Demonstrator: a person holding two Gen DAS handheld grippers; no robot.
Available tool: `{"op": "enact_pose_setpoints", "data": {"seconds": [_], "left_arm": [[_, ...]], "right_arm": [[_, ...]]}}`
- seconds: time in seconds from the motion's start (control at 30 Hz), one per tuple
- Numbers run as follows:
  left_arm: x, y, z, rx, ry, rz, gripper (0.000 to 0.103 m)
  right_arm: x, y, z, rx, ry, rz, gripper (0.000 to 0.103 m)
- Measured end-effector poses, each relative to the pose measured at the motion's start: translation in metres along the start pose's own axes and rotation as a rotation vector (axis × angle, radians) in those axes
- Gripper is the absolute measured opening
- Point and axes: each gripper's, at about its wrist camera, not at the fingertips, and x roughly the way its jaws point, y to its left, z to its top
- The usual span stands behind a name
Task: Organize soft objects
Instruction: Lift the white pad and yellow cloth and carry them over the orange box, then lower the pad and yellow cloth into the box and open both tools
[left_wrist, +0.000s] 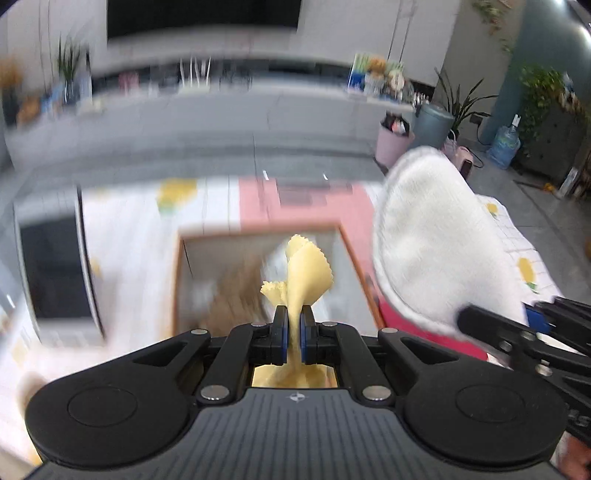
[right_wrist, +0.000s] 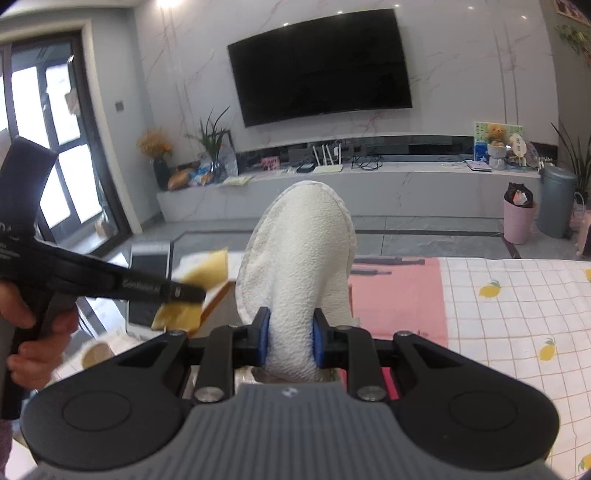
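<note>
My left gripper is shut on a thin yellow cloth with a zigzag edge, which fans out above the pads and hangs over an open box with orange-brown edges. Something brown and blurred lies inside the box. My right gripper is shut on a white fluffy slipper, which stands upright from the pads. In the left wrist view the white slipper and the right gripper are to the right of the box. In the right wrist view the left gripper with the yellow cloth is at the left, held by a hand.
A pink mat lies on a white checked tablecloth with lemon prints. A dark-screened device sits left of the box. Beyond the table are a grey floor, a TV, a long low shelf, a pink bin and plants.
</note>
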Motion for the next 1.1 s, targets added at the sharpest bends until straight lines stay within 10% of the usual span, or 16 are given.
{"op": "enact_pose_setpoints", "data": {"seconds": [0.3,0.9,1.03,1.1], "left_arm": [[0.059,0.022,-0.049,-0.194,0.089,0.026,0.006],[0.101,0.011,-0.086,-0.122,0.114,0.183,0.009],[0.096,0.007,-0.088,-0.087,0.097,0.103,0.06],[0.092,0.005,-0.092,-0.072,0.076,0.097,0.067]], "right_arm": [[0.029,-0.005,-0.042,-0.077,0.043,-0.006,0.022],[0.03,-0.011,-0.046,-0.049,0.012,0.002,0.021],[0.033,-0.007,-0.048,-0.043,0.025,0.01,0.021],[0.035,-0.003,-0.05,-0.051,0.034,0.008,0.021]]}}
